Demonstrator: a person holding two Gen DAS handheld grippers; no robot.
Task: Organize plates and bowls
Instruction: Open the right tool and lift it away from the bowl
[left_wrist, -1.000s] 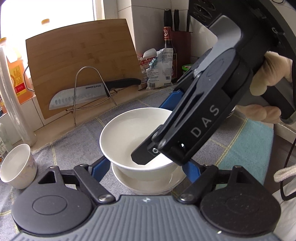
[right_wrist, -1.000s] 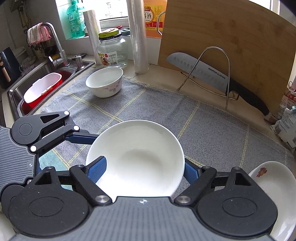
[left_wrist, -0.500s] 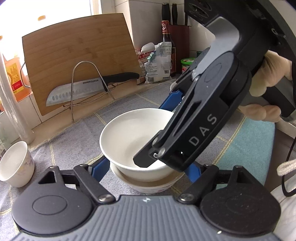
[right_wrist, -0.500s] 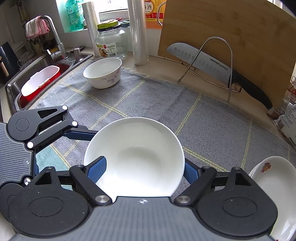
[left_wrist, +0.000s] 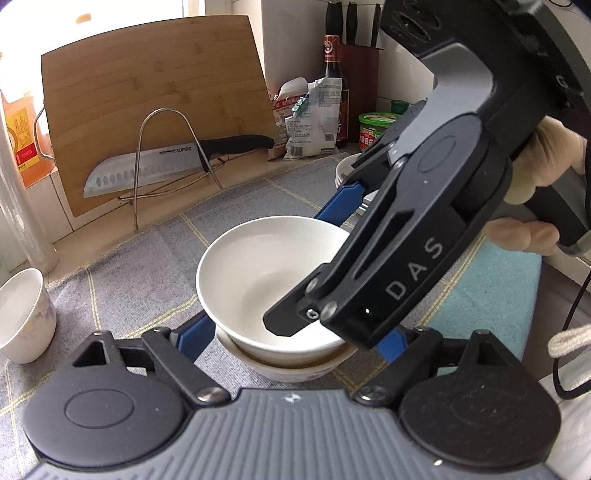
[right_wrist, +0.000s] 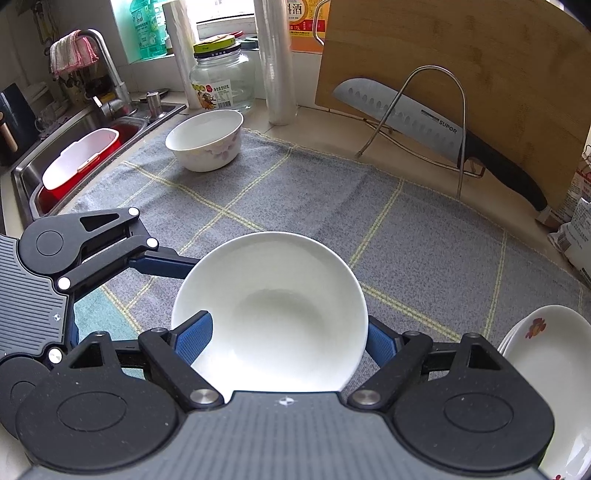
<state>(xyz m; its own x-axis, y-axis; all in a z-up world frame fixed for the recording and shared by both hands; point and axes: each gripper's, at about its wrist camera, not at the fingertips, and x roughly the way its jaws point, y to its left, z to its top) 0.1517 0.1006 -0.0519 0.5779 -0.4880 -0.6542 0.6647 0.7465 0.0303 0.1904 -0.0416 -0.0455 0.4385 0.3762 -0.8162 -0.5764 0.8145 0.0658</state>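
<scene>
A plain white bowl (left_wrist: 258, 266) sits nested in a second bowl (left_wrist: 295, 369) with a faint pattern, on the grey cloth. My right gripper (right_wrist: 280, 339) is open with a blue finger (right_wrist: 194, 334) on each side of the white bowl (right_wrist: 273, 310); it also shows in the left wrist view (left_wrist: 369, 273), reaching over the bowl. My left gripper (left_wrist: 295, 339) is open around the lower bowl, its left finger (left_wrist: 195, 332) beside it. A flowered bowl (right_wrist: 205, 140) stands far left, also in the left wrist view (left_wrist: 22, 314). Stacked flowered plates (right_wrist: 546, 369) lie at right.
A bamboo cutting board (right_wrist: 461, 74) leans at the back with a knife (right_wrist: 424, 122) on a wire rack (right_wrist: 436, 110). A glass jar (right_wrist: 221, 74), plastic rolls (right_wrist: 277, 62) and the sink (right_wrist: 74, 158) are at left. Bottles and packets (left_wrist: 317, 114) stand at the back right.
The white bowl has come down into the lower bowl. Both grippers have shifted slightly with it; the fingers stay spread.
</scene>
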